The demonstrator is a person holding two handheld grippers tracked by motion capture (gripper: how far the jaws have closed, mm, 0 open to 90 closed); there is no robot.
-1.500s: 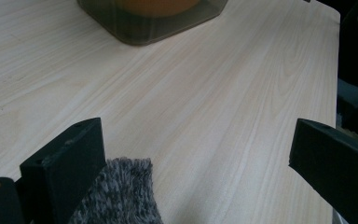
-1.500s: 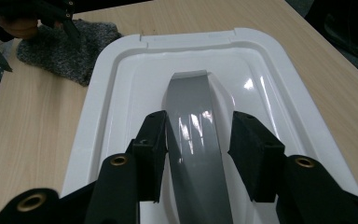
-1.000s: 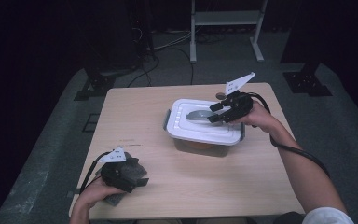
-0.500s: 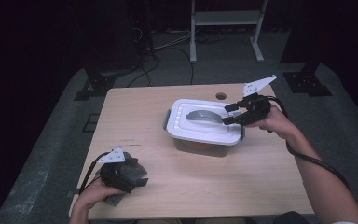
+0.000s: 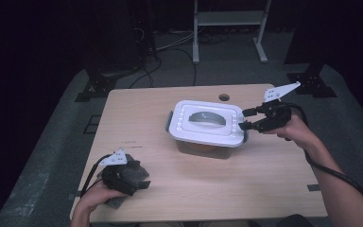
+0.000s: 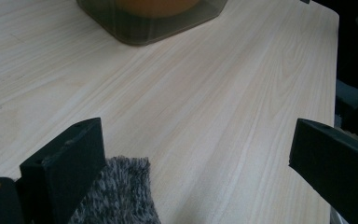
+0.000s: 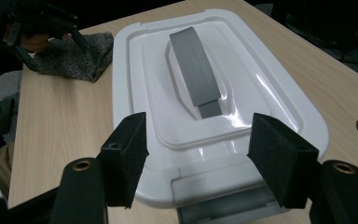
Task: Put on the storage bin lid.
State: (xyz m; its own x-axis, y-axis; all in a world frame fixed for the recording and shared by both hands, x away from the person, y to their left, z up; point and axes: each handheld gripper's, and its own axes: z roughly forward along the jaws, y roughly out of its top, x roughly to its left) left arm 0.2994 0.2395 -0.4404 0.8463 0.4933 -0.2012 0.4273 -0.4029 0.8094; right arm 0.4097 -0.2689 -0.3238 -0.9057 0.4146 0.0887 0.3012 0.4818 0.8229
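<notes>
A clear plastic box with a white lid point(image 5: 207, 124) and a grey handle point(image 5: 208, 118) stands in the middle of the table. Something orange point(image 6: 154, 7) shows through its wall. My right gripper point(image 5: 242, 119) hovers at the box's right end and points at the lid's edge. Its jaws have just been opening and stand open, with the lid's end and latch point(image 7: 223, 205) beyond them and nothing pressed between. My left gripper point(image 5: 142, 178) rests open at the table's front left on a grey fuzzy cloth point(image 6: 116, 196), with bare wood between its jaws.
The wooden table point(image 5: 264, 189) has a round cable hole point(image 5: 224, 97) behind the box. Past the far edge, on the grey floor, stand a white metal rack point(image 5: 229, 19) and black stands point(image 5: 312, 78) with cables.
My right gripper has moved rightward from above the lid's handle to the box's right end, and its jaws stand wider. The left gripper and cloth have stayed put.
</notes>
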